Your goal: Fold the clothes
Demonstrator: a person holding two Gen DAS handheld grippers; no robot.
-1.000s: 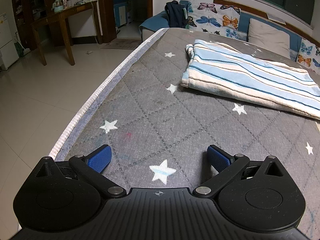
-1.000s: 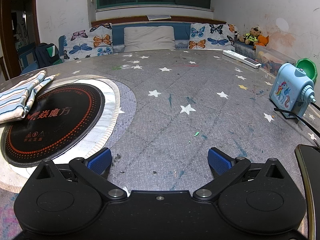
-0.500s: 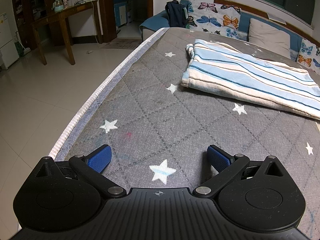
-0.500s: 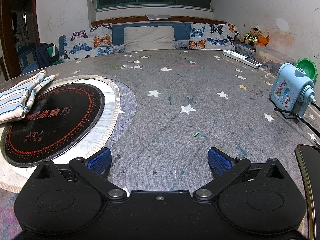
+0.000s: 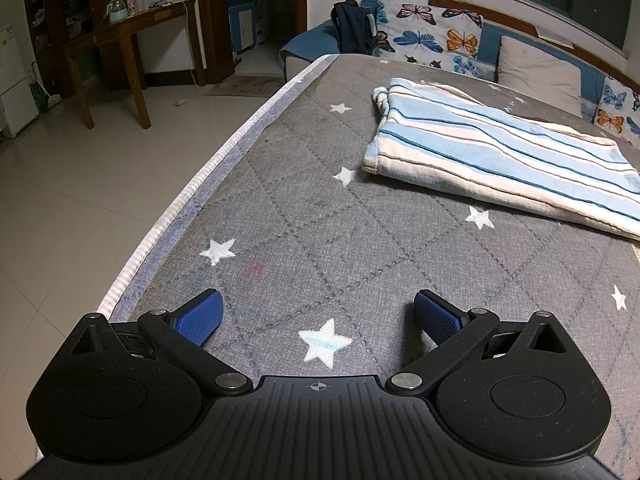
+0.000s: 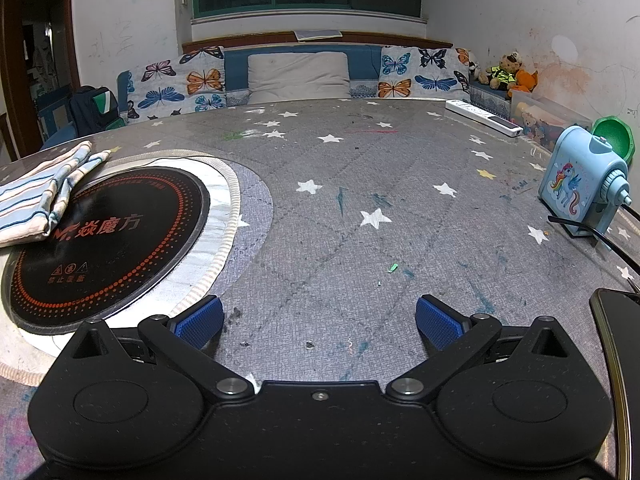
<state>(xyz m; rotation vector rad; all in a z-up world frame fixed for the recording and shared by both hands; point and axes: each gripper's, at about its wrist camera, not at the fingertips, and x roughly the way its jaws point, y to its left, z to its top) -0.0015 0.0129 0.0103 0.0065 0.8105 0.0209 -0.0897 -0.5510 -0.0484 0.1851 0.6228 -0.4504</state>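
Both of my tools sit low over the worktop (image 5: 360,240) with nothing between their pads: the left hand-held gripper (image 5: 318,316) is spread wide above a printed star, and the right hand-held gripper (image 6: 318,320) is just as wide over bare quilted cover. The striped cloth (image 5: 500,152) lies ahead and to the right of my left tool, well apart from it, and looks already folded into a flat stack; in the right view its end (image 6: 44,192) overlaps the rim of the round black hotplate (image 6: 108,236). If I go for another fold, I judge the layers could slip apart should I pinch only the top one, and dragging it could pull it further over the hotplate. On my right stand a blue pencil sharpener (image 6: 580,188) with a dark cable, a white power strip (image 6: 484,118) and a dark-edged object (image 6: 616,340) close by, all liable to snag a wide sweep.
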